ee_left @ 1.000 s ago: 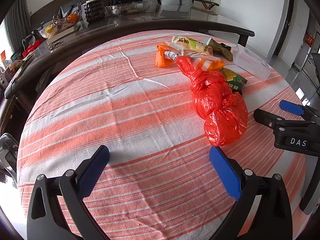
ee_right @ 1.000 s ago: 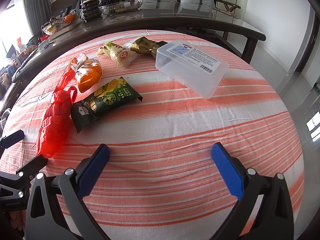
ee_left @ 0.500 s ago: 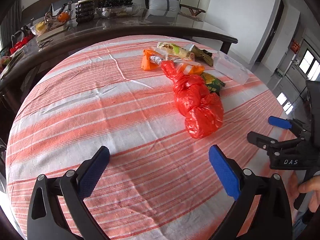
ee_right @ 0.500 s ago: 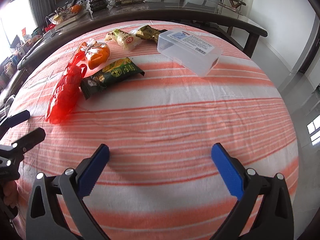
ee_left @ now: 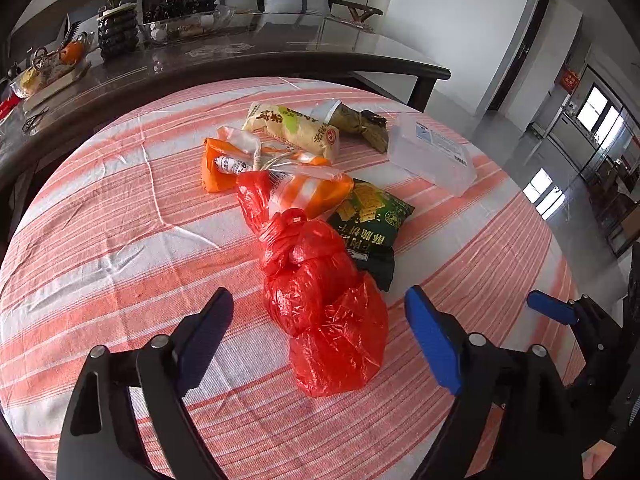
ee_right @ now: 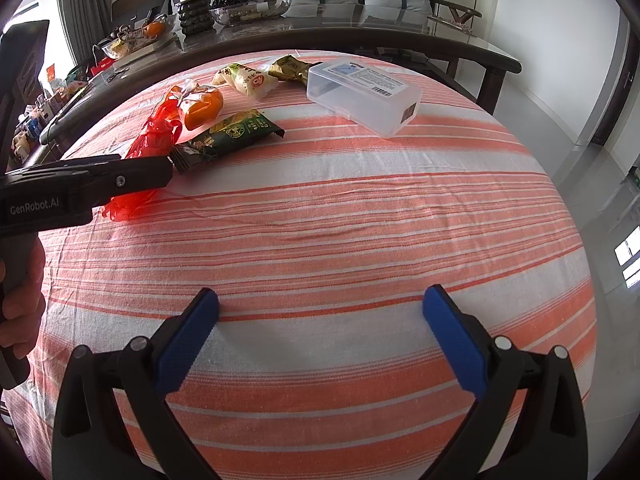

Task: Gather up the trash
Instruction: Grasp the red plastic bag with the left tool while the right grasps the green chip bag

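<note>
While closing, left hand-held gripper (ee_left: 316,332) straddles red bag (ee_left: 320,300).

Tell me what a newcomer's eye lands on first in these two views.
First comes the crumpled red plastic bag, lying on the striped tablecloth right between the fingers of the left gripper, whose jaws are closing without touching it yet. Behind it sits a cluster of snack wrappers, the dark green packet partly under the bag. The clear plastic box lies off to the right.

"GenRobot.AI" on left tool (ee_right: 162,176) body; Chinese print on green packet (ee_left: 370,216).
</note>
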`<action>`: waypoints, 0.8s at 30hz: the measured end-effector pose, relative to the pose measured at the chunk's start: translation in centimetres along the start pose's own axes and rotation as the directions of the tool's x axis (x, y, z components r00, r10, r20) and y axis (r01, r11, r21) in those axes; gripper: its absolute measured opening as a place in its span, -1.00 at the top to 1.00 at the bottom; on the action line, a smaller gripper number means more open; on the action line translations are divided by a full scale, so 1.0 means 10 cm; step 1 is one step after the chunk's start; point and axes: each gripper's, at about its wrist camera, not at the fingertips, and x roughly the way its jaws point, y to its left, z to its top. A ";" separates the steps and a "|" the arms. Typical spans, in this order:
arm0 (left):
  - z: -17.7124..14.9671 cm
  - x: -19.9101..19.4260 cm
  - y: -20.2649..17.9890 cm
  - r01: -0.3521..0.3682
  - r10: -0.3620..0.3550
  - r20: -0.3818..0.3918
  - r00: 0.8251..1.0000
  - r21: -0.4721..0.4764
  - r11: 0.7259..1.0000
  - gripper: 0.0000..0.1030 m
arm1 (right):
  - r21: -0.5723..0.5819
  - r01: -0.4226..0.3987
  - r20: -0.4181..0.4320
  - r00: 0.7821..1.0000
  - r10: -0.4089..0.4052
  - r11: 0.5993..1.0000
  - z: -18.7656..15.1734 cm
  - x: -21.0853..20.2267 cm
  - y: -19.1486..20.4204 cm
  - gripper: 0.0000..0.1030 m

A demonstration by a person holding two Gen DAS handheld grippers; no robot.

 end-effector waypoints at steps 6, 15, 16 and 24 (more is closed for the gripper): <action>-0.17 -0.22 0.25 0.005 -0.004 -0.008 1.000 0.026 1.000 0.24 | 0.001 -0.001 0.000 1.000 0.001 1.000 0.01 0.00 0.00 -0.91; -0.72 -0.71 0.54 -0.127 0.126 0.014 0.992 0.059 0.990 0.22 | 0.154 -0.135 0.049 0.990 0.129 0.979 0.50 0.07 0.42 -0.91; -0.76 -0.74 0.54 -0.133 0.132 0.016 0.991 0.055 0.990 0.22 | 0.160 -0.143 0.049 0.989 0.137 0.977 0.63 0.15 0.53 -0.91; -0.85 -0.77 0.41 -0.121 0.120 0.021 0.993 0.057 0.991 0.20 | 0.126 0.059 0.037 0.997 -0.064 0.990 0.99 0.58 0.74 0.02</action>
